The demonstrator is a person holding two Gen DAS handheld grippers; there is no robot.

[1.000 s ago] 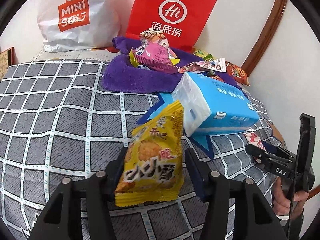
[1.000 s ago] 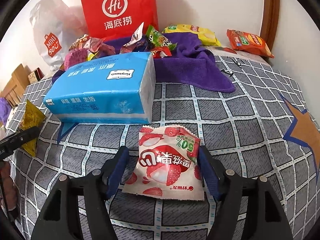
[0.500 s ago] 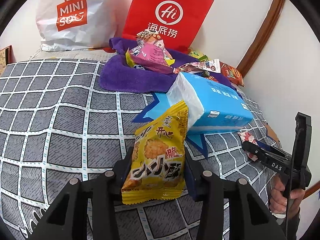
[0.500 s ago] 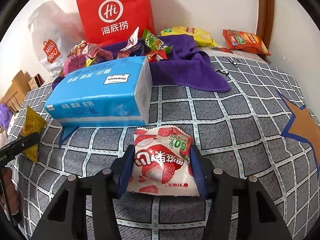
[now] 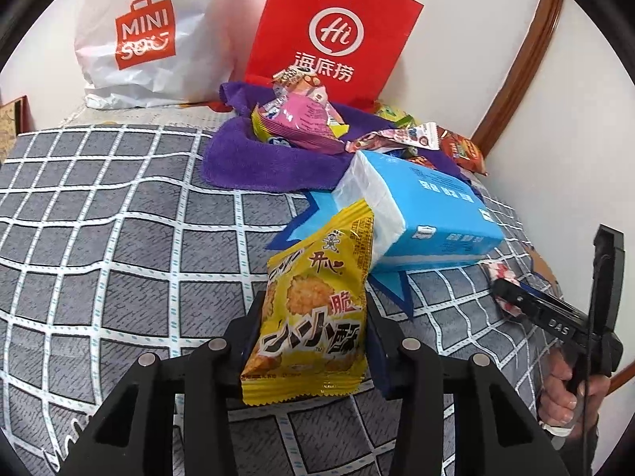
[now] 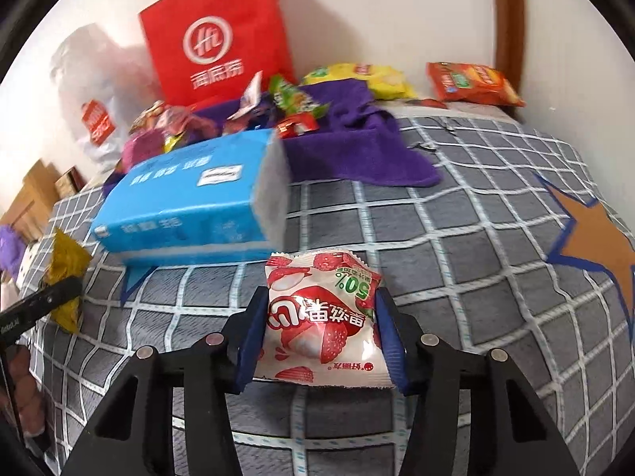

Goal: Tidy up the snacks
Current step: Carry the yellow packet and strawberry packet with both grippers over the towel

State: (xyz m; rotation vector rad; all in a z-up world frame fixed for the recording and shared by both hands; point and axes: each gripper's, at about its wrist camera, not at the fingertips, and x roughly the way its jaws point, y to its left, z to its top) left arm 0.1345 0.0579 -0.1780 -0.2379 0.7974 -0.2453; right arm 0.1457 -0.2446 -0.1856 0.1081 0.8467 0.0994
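Both my claws are closing in compared with a second ago — then the fingers were standing wide of each packet, now they are pressing on the sides. My left claw (image 5: 313, 329) is pinching the yellow snack packet (image 5: 313, 313), which is standing up between the pads with its far corner leaning toward the blue tissue pack (image 5: 420, 214). My right claw (image 6: 317, 329) is gripping the strawberry snack packet (image 6: 321, 317) by its two edges; the packet is lying in the gap with its near seam over the grey checked bedspread (image 6: 456, 246).

I am reading this as the grasp step being finished on both sides, so each packet is ready to be lifted and carried. The likely goal is the purple towel (image 5: 254, 158) at the far end, where other snacks are already piling up in front of the red paper bag (image 5: 329, 39) — though I am only judging that from the heap. The tissue pack is sitting between me and the towel, so I am planning to go over or around it. Both packets are puffy and slick, so a soft squeeze may let them slide.
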